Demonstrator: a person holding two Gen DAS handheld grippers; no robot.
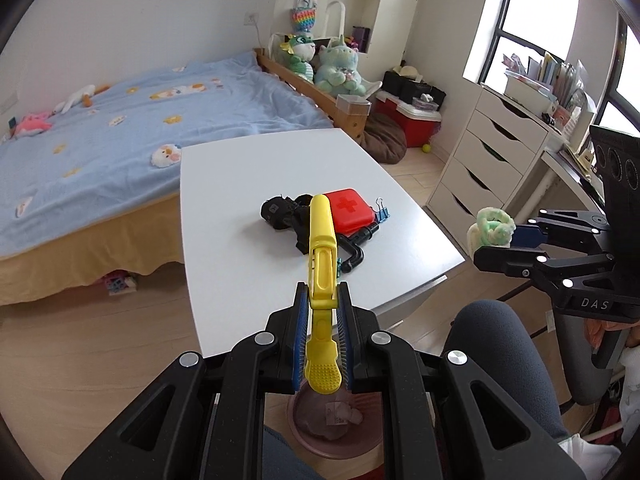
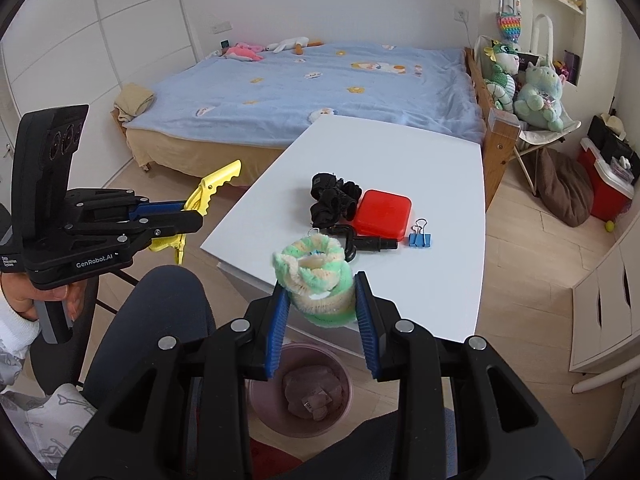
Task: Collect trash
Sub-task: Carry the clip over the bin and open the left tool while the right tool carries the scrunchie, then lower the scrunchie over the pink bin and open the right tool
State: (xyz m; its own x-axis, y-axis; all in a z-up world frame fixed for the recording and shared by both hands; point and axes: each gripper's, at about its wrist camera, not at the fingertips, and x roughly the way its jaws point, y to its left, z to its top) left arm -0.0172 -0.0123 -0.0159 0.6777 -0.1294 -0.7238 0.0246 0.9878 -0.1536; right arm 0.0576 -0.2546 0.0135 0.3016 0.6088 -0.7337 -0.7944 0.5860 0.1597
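My left gripper (image 1: pixel 322 312) is shut on a yellow plastic clip (image 1: pixel 320 256), held above the near edge of the white table (image 1: pixel 240 168); it also shows in the right wrist view (image 2: pixel 188 216). My right gripper (image 2: pixel 322 312) is shut on a fluffy green-and-cream scrunchie (image 2: pixel 316 276). Both are over a pink trash bin (image 2: pixel 300 392) that holds crumpled paper; the bin also shows under the left gripper (image 1: pixel 336 420). On the table lie a red first-aid case (image 2: pixel 384 214), a black strap bundle (image 2: pixel 332 200), a black tube (image 2: pixel 360 242) and a blue binder clip (image 2: pixel 420 236).
A bed with a blue cover (image 2: pixel 320 84) stands behind the table. A white drawer unit (image 1: pixel 488 152) is on the right. Plush toys (image 1: pixel 328 64), a red cooler (image 1: pixel 412 116) and a brown cushion (image 1: pixel 384 136) sit by the bed end. My knee (image 1: pixel 504 352) is beside the bin.
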